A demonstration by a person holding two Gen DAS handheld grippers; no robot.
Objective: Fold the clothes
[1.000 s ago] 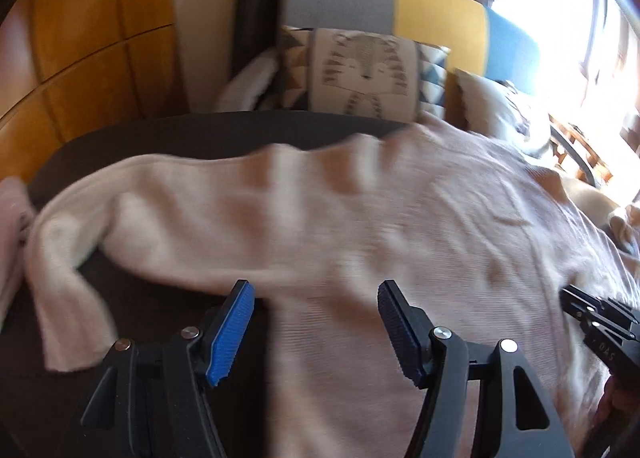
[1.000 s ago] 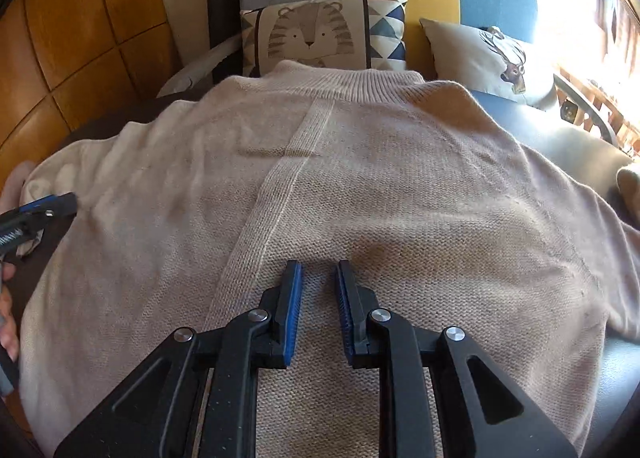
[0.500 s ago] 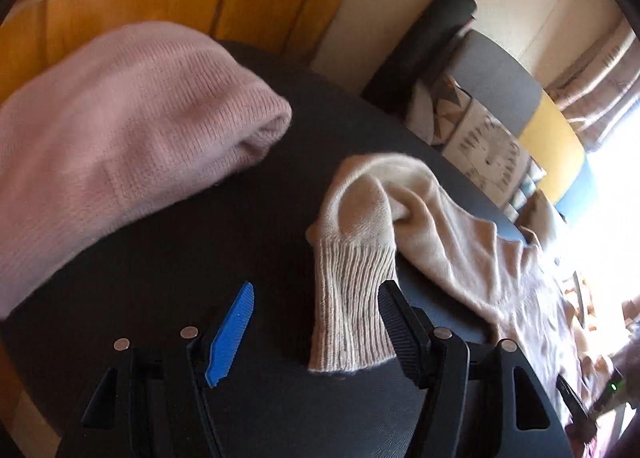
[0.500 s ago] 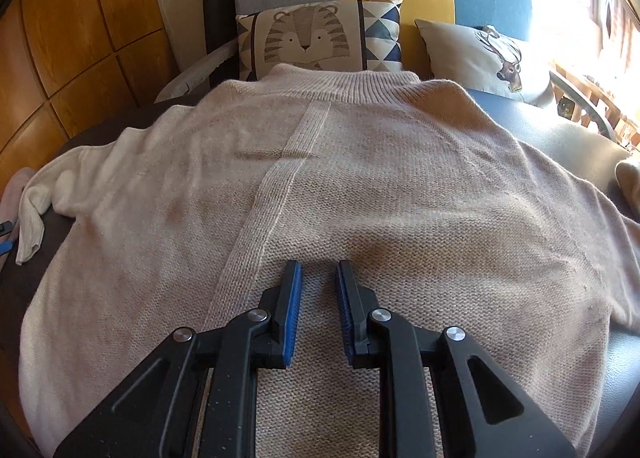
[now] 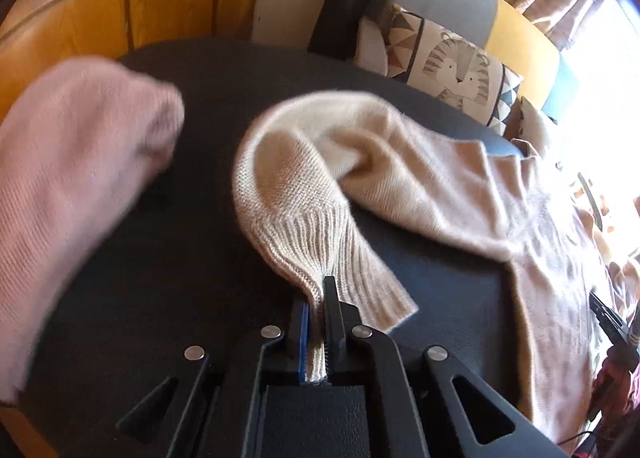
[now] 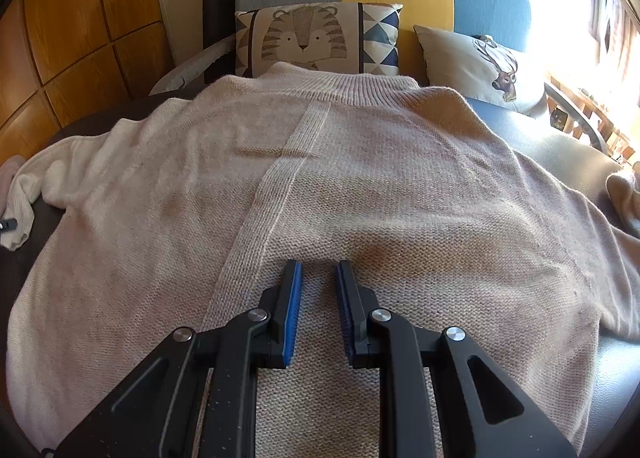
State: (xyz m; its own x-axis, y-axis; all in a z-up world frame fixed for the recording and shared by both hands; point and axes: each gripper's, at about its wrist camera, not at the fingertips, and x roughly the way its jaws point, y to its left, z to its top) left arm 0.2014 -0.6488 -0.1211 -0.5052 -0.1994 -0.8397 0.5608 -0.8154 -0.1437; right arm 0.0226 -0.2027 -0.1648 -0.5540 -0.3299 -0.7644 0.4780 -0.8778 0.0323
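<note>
A beige knit sweater (image 6: 360,178) lies spread flat on the dark padded surface (image 5: 180,278), collar at the far side. Its left sleeve (image 5: 400,162) is bent back on itself. My left gripper (image 5: 316,294) has its jaws closing, and the pads pinch the edge of the sleeve's ribbed cuff (image 5: 320,242). My right gripper (image 6: 318,270) hovers low over the sweater's lower middle, jaws a little apart with nothing between them. In the left wrist view it shows at the far right edge (image 5: 608,318).
A pink knit garment (image 5: 72,162) lies folded at the left of the surface, close to the sleeve. Behind the sweater, a tiger cushion (image 6: 312,38) and a deer cushion (image 6: 480,66) lean on a grey, yellow and blue sofa back. Wood panelling lines the left wall.
My left gripper swung from over the sweater's body to the left sleeve end, then shut on the ribbed cuff. The right gripper has stayed put over the sweater.
</note>
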